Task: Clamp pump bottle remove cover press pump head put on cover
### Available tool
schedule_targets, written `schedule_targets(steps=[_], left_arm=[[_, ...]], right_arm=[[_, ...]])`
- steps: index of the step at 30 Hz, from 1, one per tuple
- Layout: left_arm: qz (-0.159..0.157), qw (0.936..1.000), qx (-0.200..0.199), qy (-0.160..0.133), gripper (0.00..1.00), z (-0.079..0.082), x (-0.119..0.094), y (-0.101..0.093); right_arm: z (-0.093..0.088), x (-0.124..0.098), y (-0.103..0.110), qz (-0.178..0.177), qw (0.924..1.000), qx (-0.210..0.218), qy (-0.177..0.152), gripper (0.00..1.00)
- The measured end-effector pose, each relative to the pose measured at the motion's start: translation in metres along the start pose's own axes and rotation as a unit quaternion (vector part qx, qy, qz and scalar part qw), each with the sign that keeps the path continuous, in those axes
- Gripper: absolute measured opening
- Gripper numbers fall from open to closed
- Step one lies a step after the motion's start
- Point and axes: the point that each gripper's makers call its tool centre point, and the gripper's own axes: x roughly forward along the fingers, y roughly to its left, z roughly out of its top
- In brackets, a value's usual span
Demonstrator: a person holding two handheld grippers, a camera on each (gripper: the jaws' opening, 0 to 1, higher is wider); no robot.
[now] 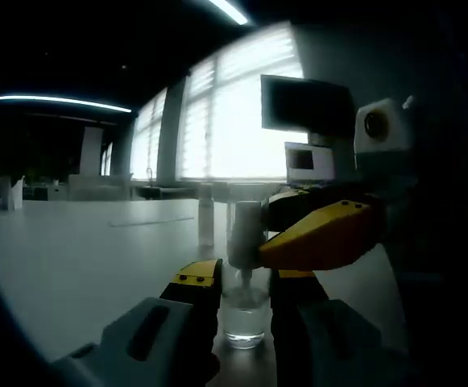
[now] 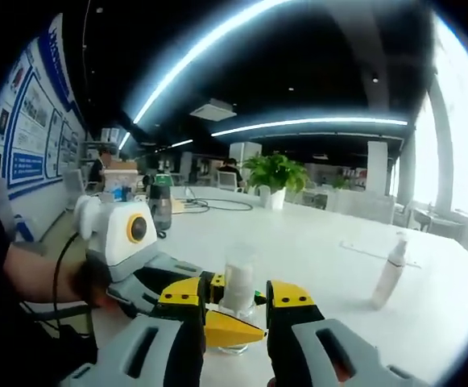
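Your left hand-held gripper [image 1: 243, 300] clamps the clear pump bottle [image 1: 244, 310] low on the white surface [image 1: 80, 258]. Your right hand-held gripper [image 2: 235, 302] closes on the cover [image 2: 238, 282] at 12 o'clock. Pull off-axis and the bottle could tip or slip.

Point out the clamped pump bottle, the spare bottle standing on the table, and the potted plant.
pump bottle [image 2: 238, 282]: right gripper view, frosted upper part.
spare bottle [image 2: 389, 274]: right gripper view, middle of its body.
potted plant [image 2: 275, 171]: right gripper view, the leaves.
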Motion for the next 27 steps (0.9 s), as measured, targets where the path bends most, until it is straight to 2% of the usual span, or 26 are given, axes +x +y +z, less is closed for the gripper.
schedule_targets(steps=[12,15,27], left_arm=[[0.002,1.0,-0.001,0.0,0.15,0.0,0.0,0.0],[0.002,1.0,-0.003,0.0,0.15,0.0,0.0,0.001],[0.005,1.0,-0.003,0.0,0.15,0.0,0.0,0.002]], right_arm=[[0.005,-0.006,-0.007,0.004,0.9998,0.005,-0.02,0.28],[0.008,-0.012,-0.007,0.008,0.9993,-0.01,-0.036,0.28],[0.026,-0.039,-0.031,-0.006,0.9969,-0.007,-0.079,0.29]])
